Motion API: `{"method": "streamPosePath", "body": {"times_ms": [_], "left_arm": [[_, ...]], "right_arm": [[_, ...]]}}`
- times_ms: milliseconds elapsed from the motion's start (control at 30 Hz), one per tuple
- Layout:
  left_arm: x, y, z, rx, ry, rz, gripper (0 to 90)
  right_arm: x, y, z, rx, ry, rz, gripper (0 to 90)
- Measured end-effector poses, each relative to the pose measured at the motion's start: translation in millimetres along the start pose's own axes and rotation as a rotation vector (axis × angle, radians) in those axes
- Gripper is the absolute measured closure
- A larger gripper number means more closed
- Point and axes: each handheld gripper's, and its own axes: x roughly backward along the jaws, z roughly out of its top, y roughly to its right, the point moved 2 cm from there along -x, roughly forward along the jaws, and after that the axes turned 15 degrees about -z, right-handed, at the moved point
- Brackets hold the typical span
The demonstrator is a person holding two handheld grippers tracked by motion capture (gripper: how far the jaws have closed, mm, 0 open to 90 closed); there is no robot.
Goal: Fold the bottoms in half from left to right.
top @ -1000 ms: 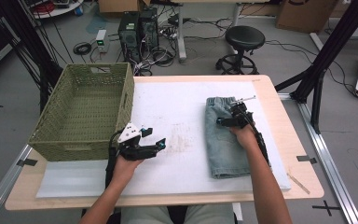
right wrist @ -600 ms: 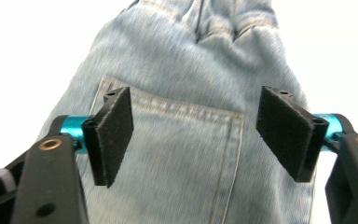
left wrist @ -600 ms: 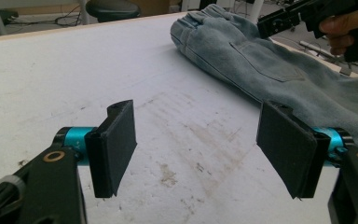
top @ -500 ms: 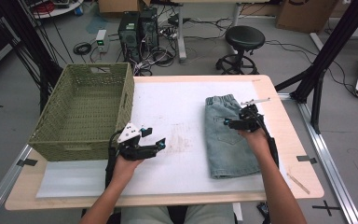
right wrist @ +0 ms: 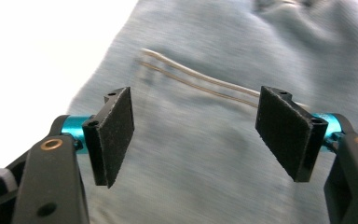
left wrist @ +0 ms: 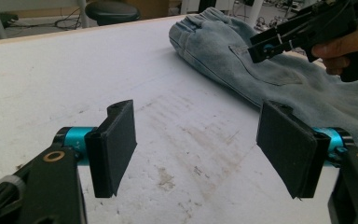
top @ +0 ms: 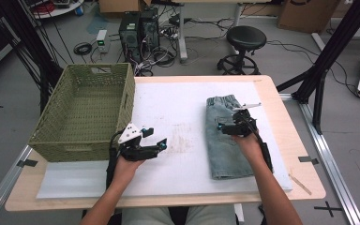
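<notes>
Folded light-blue denim shorts lie on the right half of the white mat, waistband at the far end. My right gripper hovers over their upper part and points left, jaws open and empty. In the right gripper view its gripper looks down on the shorts and a stitched pocket seam. My left gripper rests low over the mat beside the basket, open with nothing between the pads. The left gripper view has the shorts and the right gripper farther off.
A green woven basket stands at the table's left, with nothing visible inside. The mat carries brownish smudges in the middle. Black frame legs, a stool and computer boxes stand on the floor beyond the table.
My right gripper has shifted a little over the shorts and turned from pointing away to pointing left. The left gripper has stayed put.
</notes>
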Motion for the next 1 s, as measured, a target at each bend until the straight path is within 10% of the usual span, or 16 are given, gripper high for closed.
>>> {"method": "streamPosePath", "body": {"times_ms": [400, 533, 733, 1000], "left_arm": [[0.1, 0.3, 0.3, 0.001, 0.002, -0.005, 28.4], [1.1, -0.4, 0.7, 0.003, 0.004, -0.001, 28.4], [0.7, -0.3, 0.7, 0.002, 0.003, -0.001, 28.4], [0.5, -0.5, 0.7, -0.001, 0.001, -0.003, 28.4]], "right_arm": [[-18.1, -25.1, 1.9, 0.051, -0.059, -0.024, 26.0], [5.7, 3.4, -0.5, -0.018, 0.015, -0.009, 28.8], [4.3, 51.4, -26.0, -0.03, -0.103, -0.09, 39.7], [13.2, 60.3, -40.4, -0.03, -0.073, -0.068, 38.3]]}}
